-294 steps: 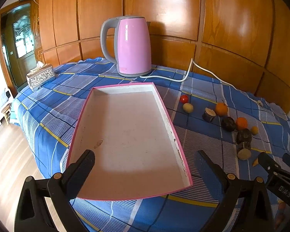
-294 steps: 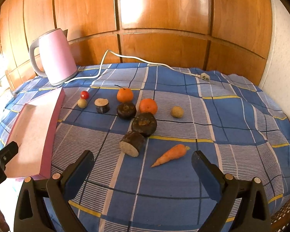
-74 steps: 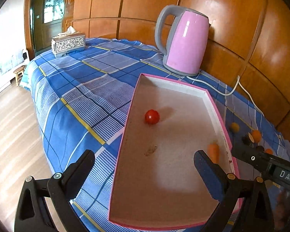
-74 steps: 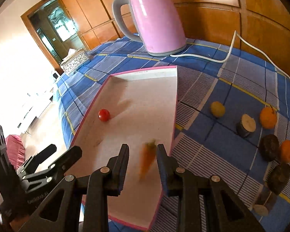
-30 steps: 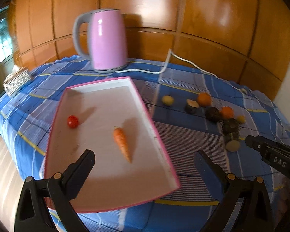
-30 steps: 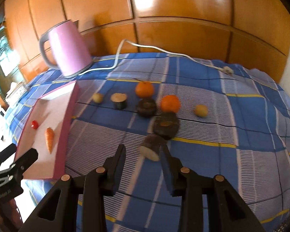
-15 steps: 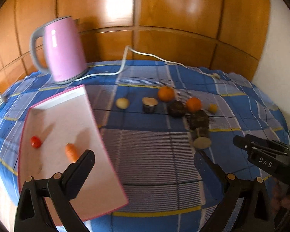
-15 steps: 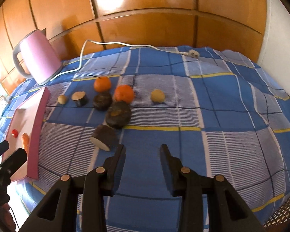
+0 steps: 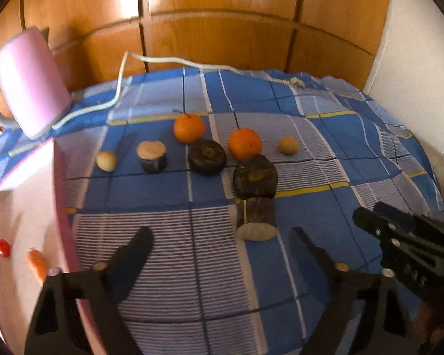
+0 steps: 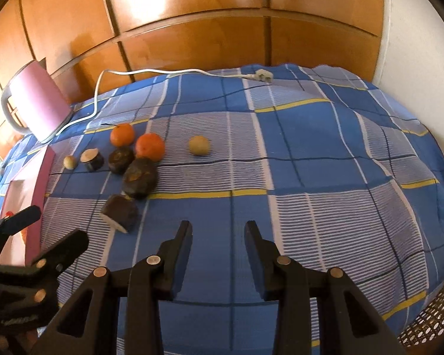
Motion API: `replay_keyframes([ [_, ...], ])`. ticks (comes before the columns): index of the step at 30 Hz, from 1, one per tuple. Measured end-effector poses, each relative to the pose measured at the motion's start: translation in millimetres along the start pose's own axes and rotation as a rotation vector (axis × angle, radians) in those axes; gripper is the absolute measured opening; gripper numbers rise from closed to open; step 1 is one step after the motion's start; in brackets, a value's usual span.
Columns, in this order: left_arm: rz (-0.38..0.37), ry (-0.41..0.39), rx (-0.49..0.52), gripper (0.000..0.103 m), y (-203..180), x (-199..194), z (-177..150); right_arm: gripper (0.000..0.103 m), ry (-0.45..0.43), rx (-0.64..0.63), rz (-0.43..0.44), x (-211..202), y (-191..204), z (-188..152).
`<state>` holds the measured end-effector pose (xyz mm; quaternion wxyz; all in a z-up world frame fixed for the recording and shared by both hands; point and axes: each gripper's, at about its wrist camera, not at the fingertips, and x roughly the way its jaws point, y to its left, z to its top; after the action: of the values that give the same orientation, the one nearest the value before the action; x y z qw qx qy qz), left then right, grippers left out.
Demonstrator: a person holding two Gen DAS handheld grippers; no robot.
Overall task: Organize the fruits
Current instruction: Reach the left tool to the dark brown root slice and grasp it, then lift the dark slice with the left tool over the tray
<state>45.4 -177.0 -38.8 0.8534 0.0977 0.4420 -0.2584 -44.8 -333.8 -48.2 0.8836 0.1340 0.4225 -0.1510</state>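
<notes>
While both cameras looked down at the same table, findings were as follows.
Left wrist view only: cherry tomato (image 9: 3,248) and carrot (image 9: 37,263) lay inside the pink tray (image 9: 59,207), near its right wall; the carrot was well apart from the loose fruit.
Right wrist view only: tray interior mostly hidden; the cord's plug (image 10: 262,75) showed plainly at the far edge, and a woven basket rim (image 10: 429,322) at lower right.
Left tongs (image 9: 219,247): jaws closing, wide apart, nothing between them; bare cloth beneath.
Right tongs (image 10: 218,236): jaws narrow but parted, empty, over bare cloth.
Loose fruit: two oranges (image 9: 189,128) (image 9: 245,144), three dark round fruits (image 9: 207,156), a cut dark piece (image 9: 256,217) nearest the left tongs, a halved piece (image 9: 151,156), two small yellowish fruits (image 9: 106,161) (image 9: 288,145), all right of the tray.
Surface: table under a blue checked cloth (image 10: 310,177) with yellow lines.
Room: pink kettle (image 9: 29,82) at far left, white cord (image 9: 174,60) trailing; wooden panel wall (image 10: 192,14) behind, white wall at right.
</notes>
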Motion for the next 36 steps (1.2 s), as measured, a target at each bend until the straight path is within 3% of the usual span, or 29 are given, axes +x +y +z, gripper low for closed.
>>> replay_keyframes([
  [6,-0.021,0.033,-0.003,0.087,-11.4,20.8,7.0,0.037,0.018,0.028,-0.006,3.9,-11.5,-1.3],
  [8,-0.029,0.049,0.008,0.076,-14.9,29.6,7.7,0.037,0.019,0.029,-0.007,5.0,-12.8,-0.7],
  [10,-0.063,0.098,0.001,0.047,-14.6,41.9,5.1,0.037,0.023,0.032,-0.005,6.1,-13.9,-0.7],
  [11,-0.069,0.088,-0.003,0.045,-13.5,41.7,4.2,0.037,0.024,0.031,-0.006,6.4,-14.2,-1.0],
  [12,-0.083,0.07,-0.003,0.036,-12.3,37.8,3.2,0.037,0.025,0.032,-0.006,6.8,-14.7,-1.4],
  [14,-0.115,0.063,-0.022,0.036,-6.5,30.3,0.3,0.037,0.027,0.036,-0.006,7.9,-15.9,-1.5],
  [27,-0.121,0.004,-0.093,0.036,25.6,-10.6,-28.2,0.037,0.055,0.057,0.07,23.5,-12.5,7.7],
  [36,-0.14,-0.086,-0.214,0.036,66.2,-48.3,-22.1,0.037,0.028,0.046,0.093,40.5,-3.8,51.5],
])
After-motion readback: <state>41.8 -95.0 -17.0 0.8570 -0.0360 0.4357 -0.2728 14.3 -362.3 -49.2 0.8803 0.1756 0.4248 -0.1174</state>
